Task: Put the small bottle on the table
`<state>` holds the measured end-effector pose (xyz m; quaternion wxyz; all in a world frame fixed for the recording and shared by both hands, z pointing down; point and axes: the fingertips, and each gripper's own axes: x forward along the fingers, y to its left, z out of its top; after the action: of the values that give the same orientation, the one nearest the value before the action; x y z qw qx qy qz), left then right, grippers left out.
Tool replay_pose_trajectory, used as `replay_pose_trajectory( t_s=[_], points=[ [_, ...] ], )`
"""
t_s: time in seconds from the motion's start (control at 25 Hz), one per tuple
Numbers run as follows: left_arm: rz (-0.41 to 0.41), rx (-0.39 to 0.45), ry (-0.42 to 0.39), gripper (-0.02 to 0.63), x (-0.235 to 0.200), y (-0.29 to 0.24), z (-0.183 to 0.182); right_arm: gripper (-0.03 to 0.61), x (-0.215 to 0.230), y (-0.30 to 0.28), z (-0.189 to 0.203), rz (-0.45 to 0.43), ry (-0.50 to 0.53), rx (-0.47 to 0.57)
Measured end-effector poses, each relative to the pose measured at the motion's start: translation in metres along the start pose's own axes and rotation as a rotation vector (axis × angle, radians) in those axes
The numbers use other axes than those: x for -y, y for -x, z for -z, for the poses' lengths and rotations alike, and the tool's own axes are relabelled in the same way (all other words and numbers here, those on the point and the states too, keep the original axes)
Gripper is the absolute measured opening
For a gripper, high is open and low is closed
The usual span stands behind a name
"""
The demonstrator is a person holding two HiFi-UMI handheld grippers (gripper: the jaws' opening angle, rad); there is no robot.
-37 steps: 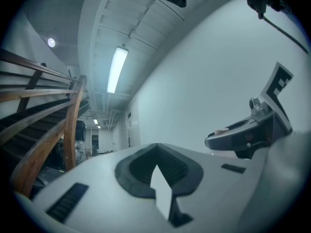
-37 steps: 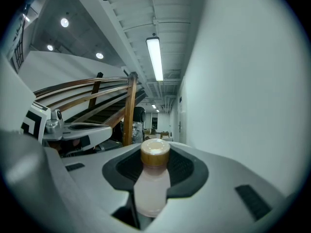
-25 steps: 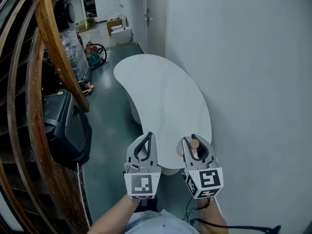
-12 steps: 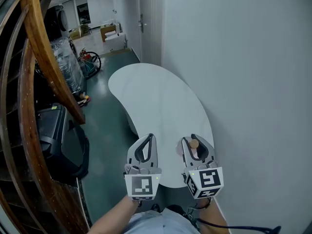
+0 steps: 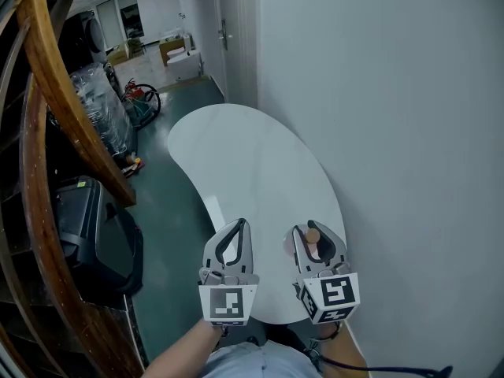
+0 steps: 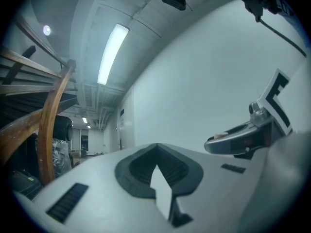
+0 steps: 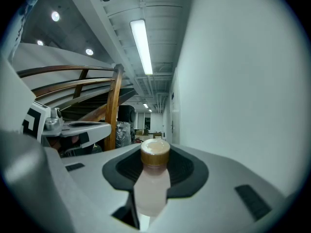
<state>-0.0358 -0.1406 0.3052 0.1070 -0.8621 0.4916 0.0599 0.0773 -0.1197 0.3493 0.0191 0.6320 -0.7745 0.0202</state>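
A small bottle point(image 7: 151, 186) with a pale pink body and a tan cap point(image 5: 313, 235) stands upright between the jaws of my right gripper point(image 5: 316, 239), which is shut on it. In the right gripper view the cap rises just above the fingertips of that gripper point(image 7: 155, 152). My left gripper point(image 5: 231, 239) is beside it on the left, its tips touching and nothing in it; the left gripper view shows the same gripper point(image 6: 156, 147) shut. Both hover over the near end of a white kidney-shaped table point(image 5: 252, 164).
A plain white wall point(image 5: 394, 132) runs along the table's right side. A curved wooden stair rail point(image 5: 55, 101) and a black case point(image 5: 94, 231) stand on the left over a teal floor point(image 5: 177, 235). Wrapped goods point(image 5: 102, 109) sit further back.
The table's near end has come closer under both grippers as the view moved forward. The bottle stays held in the right gripper, and the left stays shut.
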Motion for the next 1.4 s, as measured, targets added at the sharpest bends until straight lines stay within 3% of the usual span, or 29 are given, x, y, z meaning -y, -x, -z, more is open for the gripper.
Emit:
replay_pose_trajectory(
  t_s=[0.28,0.6,0.88,1.16,1.24,1.36,1.4],
  points=[
    [-0.039,-0.037,-0.067,-0.002,-0.008,-0.039,0.006,0.117,0.021,-0.042,-0.007,-0.067,-0.009,0.007],
    [-0.143,-0.032,-0.053,-0.002,-0.016,-0.065,0.005,0.115,0.035,-0.079,-0.016,-0.16,0.006,0.015],
    [-0.189,-0.054,-0.068,-0.002,-0.02,-0.069,0.015,0.116,0.036,-0.096,-0.001,-0.216,0.013,-0.017],
    [-0.085,-0.077,-0.344,-0.002,-0.032,-0.079,0.021,0.116,0.03,-0.115,0.021,-0.211,0.021,-0.071],
    [-0.081,-0.09,-0.331,-0.002,-0.036,-0.079,0.027,0.116,0.028,-0.119,0.028,-0.205,0.025,-0.089],
    [-0.113,-0.099,-0.221,-0.002,-0.042,-0.079,0.038,0.115,0.027,-0.124,0.035,-0.198,0.026,-0.107],
    [-0.106,-0.103,-0.233,-0.002,-0.044,-0.08,0.04,0.116,0.027,-0.125,0.037,-0.196,0.026,-0.111]
  ],
)
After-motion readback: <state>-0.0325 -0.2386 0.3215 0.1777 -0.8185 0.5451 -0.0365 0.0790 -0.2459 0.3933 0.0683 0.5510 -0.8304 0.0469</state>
